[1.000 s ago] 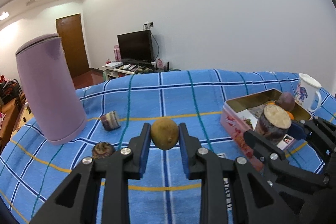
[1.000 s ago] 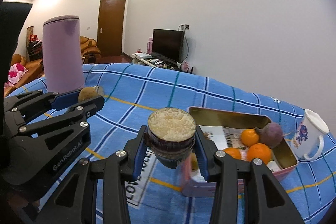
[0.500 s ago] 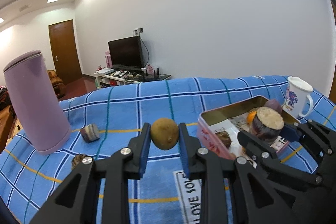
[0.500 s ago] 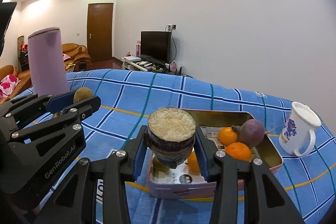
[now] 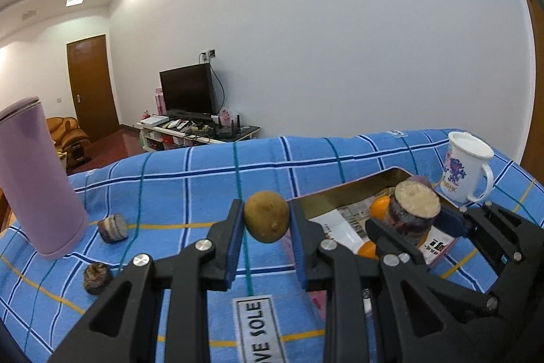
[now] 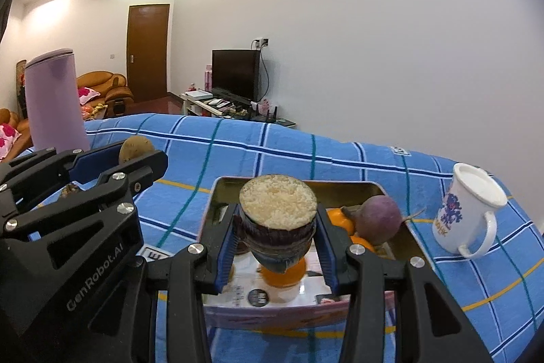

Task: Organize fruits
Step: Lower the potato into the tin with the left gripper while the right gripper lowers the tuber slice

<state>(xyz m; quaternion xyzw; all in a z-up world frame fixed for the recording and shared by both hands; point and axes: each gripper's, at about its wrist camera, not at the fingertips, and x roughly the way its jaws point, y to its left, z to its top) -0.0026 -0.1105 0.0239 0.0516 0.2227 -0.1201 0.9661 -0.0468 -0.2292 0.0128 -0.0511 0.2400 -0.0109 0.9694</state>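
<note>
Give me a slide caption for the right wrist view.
Right gripper carries a cut purple yam chunk above the fruit tin.

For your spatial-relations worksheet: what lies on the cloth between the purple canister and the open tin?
In the left wrist view, two cut root pieces lie on the blue checked cloth, close to the purple canister; toward the tin the cloth is bare.

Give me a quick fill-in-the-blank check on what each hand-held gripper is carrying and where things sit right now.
1. The left hand-held gripper is shut on a small brown ____.
2. The right hand-held gripper holds a cut purple chunk above the ____.
3. The white mug stands ____ the tin, on the blue cloth.
4. Inside the tin, beside the oranges, lies a ____ beet.

Missing words: potato; tin; outside; purple
</note>
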